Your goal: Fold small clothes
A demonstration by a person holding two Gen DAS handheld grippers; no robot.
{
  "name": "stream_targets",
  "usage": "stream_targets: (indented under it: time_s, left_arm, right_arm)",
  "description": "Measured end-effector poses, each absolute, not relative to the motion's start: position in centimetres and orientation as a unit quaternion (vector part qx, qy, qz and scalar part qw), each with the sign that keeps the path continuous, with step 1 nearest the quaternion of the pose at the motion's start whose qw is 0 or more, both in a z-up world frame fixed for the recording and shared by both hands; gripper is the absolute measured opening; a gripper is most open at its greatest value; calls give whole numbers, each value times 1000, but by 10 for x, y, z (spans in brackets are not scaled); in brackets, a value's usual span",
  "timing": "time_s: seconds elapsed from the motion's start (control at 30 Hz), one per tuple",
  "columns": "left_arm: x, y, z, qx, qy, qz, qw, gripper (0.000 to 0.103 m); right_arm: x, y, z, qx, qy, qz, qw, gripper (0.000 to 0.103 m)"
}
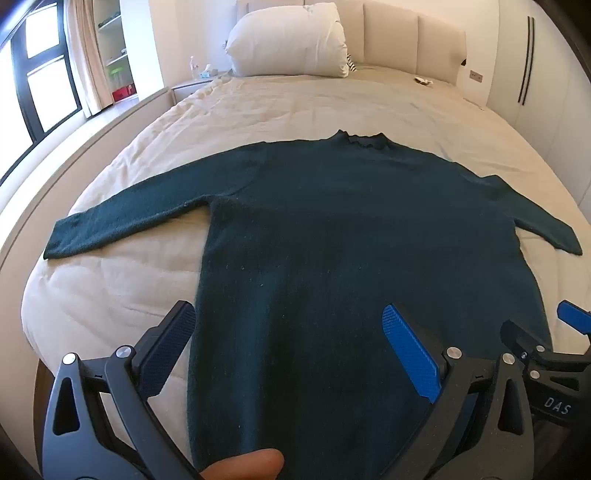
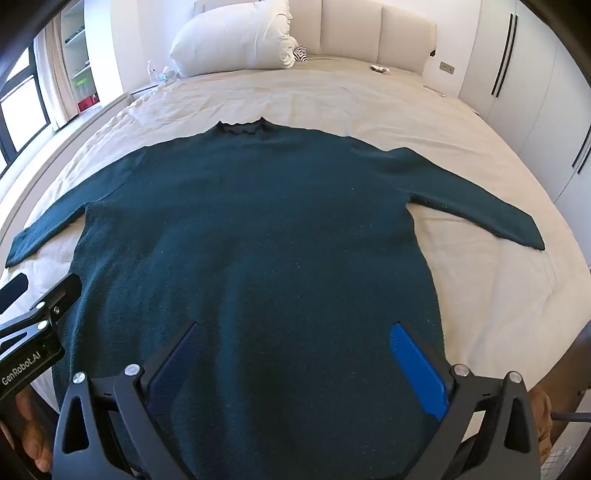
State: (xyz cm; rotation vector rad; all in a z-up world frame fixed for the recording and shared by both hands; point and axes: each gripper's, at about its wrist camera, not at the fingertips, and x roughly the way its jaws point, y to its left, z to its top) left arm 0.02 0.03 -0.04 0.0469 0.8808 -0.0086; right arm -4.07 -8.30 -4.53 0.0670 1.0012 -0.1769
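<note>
Nearest the left wrist camera, the left tool (image 1: pixel 288 325) hangs above the lower part of a dark green sweater (image 1: pixel 332 229), its two fingers spread wide apart with nothing between them but the cloth below; whether they touch the cloth cannot be told. A fingertip (image 1: pixel 243 465) shows at the bottom edge. The right tool (image 2: pixel 295 343) hangs likewise over the hem area, fingers fully apart and gripping nothing. Each tool shows at the edge of the other's view, so they sit side by side. The sweater lies flat on a cream bed (image 2: pixel 480 288), hem toward the cameras, both sleeves stretched outward, collar (image 2: pixel 242 127) pointing away. Beyond the collar the bedcover is bare, then a white pillow (image 2: pixel 236 37) leans against the padded headboard (image 2: pixel 369 29). A window (image 1: pixel 40 74) stands far left, wardrobe doors (image 2: pixel 517 66) far right.
</note>
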Motion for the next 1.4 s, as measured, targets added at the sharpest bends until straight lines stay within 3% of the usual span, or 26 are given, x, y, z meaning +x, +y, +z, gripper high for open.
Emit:
stream_targets:
  time_s: [1.4]
  left_arm:
    - [4,6,-7,13,435,-3,900,103]
  right_arm:
    - [-42,-83,-46,28,478,-89,873,103]
